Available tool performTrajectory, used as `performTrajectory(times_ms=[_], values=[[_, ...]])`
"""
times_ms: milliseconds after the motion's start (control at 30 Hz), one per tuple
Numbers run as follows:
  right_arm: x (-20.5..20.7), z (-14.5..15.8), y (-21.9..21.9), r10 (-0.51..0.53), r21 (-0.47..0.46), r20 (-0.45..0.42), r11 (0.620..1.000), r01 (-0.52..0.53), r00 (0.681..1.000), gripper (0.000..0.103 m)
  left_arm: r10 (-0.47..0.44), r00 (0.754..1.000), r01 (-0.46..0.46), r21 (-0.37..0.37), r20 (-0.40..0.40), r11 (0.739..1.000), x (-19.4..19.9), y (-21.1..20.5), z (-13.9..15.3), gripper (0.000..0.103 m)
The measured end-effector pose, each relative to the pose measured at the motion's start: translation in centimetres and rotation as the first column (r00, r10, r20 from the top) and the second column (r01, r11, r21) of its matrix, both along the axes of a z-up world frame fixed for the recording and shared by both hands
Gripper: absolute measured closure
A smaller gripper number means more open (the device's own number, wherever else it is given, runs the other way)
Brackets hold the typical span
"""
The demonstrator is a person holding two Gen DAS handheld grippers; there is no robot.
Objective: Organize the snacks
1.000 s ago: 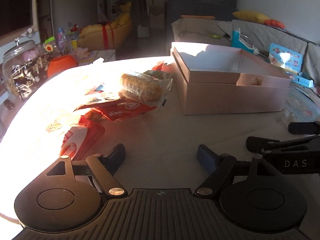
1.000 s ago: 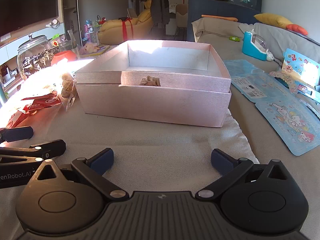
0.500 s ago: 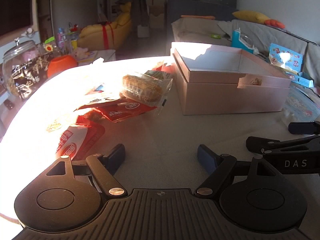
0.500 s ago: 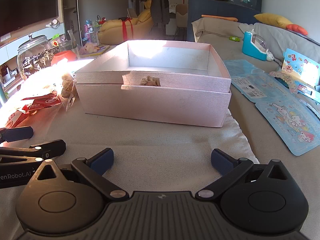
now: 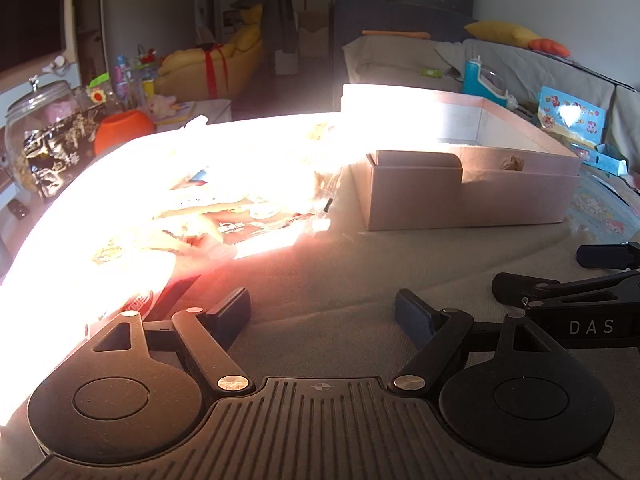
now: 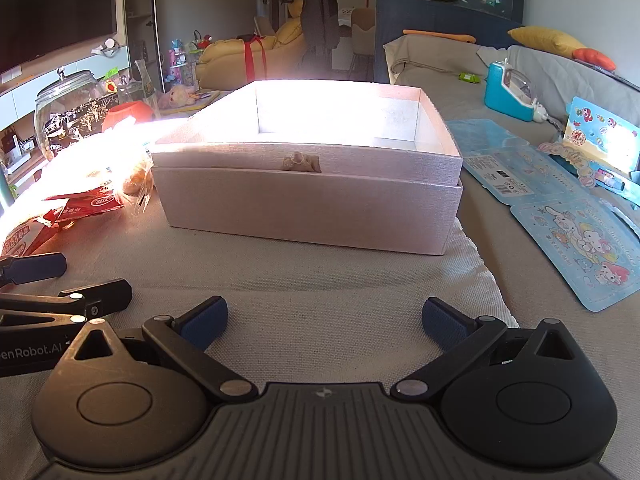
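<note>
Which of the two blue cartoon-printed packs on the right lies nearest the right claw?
The blue pack with the bunny cartoon, closest to the camera beside the right claw. The other, the blue pack with the barcode label, lies farther back, alongside the pink box.

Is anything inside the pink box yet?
No snack shows inside the pink box: the right wrist view shows only its bare far and side inner walls. The near wall hides the floor, so a flat packet there cannot be ruled out. The snack packets lie outside, to its left.

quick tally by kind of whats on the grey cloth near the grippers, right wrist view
pink box: 1
red snack packets: 2 clear, more lost in glare
clear-wrapped bun: 1
blue cartoon packs: 2
open grippers: 2, left, right
Total: 8
</note>
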State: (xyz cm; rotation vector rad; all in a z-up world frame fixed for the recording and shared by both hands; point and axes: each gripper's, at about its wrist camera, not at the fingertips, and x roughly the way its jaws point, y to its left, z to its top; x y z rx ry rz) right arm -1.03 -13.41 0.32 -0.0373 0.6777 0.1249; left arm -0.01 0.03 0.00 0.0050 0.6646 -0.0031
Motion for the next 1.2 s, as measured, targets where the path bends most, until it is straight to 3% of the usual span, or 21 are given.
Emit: performTrajectory(times_ms=[1067,1200], values=[[0.1,-0.1,0.0,0.0,0.004,0.0,1.0,0.0,1.0,0.0,-0.017,1.0,0.017,0.0,-0.003,1.0,0.2,-0.1,0.0,0.015],[0.4,0.6,0.3,0.021,0.005,-0.089,1.0,-0.021,0.996,0.0,-0.098,0.995,0.098,-0.012,-0.011,0.995,-0.6,0.6,0.2,0.016]])
